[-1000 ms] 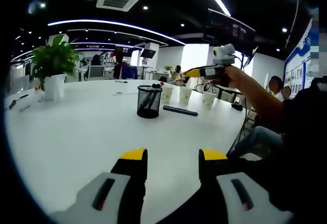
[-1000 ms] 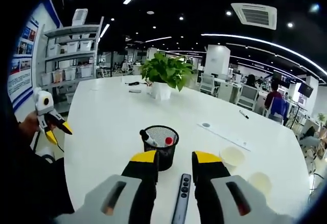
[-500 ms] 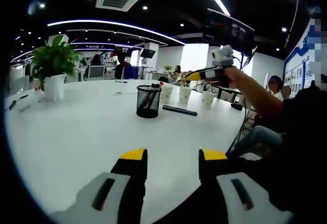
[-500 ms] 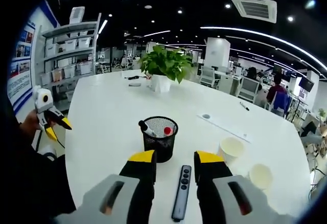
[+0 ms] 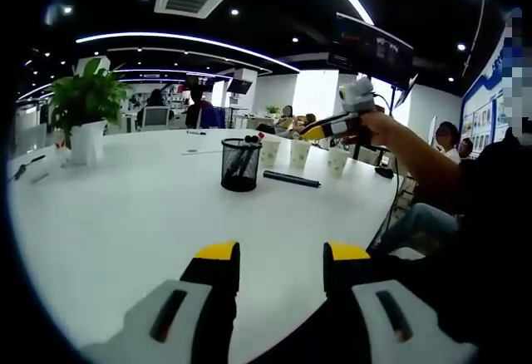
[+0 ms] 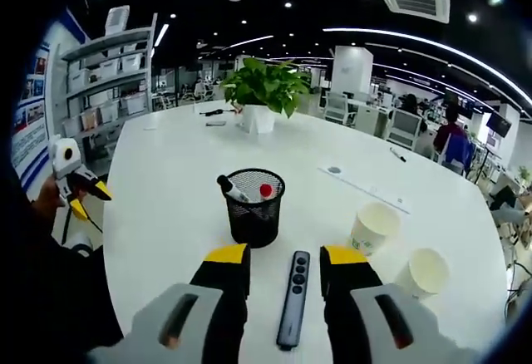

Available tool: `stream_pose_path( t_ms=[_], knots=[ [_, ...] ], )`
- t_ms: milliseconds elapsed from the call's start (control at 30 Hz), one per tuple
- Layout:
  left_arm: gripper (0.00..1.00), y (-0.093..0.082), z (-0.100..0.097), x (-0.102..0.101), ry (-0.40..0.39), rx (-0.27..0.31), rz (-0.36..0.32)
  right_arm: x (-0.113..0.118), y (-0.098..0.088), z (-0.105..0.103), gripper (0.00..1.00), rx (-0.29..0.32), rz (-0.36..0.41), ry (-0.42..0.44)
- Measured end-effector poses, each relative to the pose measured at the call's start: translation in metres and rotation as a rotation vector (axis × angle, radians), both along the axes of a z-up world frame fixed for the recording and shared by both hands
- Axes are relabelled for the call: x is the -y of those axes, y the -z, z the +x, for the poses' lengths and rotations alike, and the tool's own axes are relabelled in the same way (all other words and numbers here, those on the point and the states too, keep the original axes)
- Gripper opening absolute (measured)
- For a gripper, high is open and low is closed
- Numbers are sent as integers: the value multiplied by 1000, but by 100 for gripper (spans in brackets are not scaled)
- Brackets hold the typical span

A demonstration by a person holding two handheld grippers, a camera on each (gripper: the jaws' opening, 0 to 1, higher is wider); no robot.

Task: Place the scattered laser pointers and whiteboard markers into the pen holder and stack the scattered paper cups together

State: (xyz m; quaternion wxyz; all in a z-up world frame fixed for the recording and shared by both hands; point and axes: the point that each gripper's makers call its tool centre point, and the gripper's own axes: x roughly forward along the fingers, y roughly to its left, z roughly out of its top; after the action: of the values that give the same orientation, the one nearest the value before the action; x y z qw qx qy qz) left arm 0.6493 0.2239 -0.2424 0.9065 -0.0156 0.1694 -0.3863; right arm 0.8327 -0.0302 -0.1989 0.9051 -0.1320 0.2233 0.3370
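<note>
**Right gripper drawn back above the laser pointer**

Since a second ago, the right gripper is seen drawn back and raised, so that the laser pointer, then partly cut off at the bottom between the jaws, is now shown whole; the left gripper is held as before.

Left gripper view: the left gripper (image 5: 274, 256) is held low over the white worktop (image 5: 125, 214), its yellow-tipped jaws spread with nothing between them. Well ahead, the black mesh pen holder (image 5: 240, 164) is seen, with the laser pointer (image 5: 292, 179) lying just beside it and three paper cups (image 5: 301, 154) behind. The right gripper (image 5: 337, 123) is held aloft in a hand above the cups.

Right gripper view: the right gripper (image 6: 285, 258) is poised with jaws spread on either side of the laser pointer (image 6: 293, 297), without touching it. The pen holder (image 6: 253, 207), with markers (image 6: 264, 191) inside, is placed just beyond. Two paper cups (image 6: 371, 228) are stood apart at the right. A potted plant (image 6: 261, 98) is set farther back. The left gripper (image 6: 75, 183) is seen at the left edge.
</note>
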Motion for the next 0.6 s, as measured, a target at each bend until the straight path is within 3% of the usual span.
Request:
stream_pose_path(
  t_ms=[600],
  knots=[
    [42, 2, 0, -2, -4, -5, -1, 6, 24, 6, 40, -63, -25, 26]
  ],
)
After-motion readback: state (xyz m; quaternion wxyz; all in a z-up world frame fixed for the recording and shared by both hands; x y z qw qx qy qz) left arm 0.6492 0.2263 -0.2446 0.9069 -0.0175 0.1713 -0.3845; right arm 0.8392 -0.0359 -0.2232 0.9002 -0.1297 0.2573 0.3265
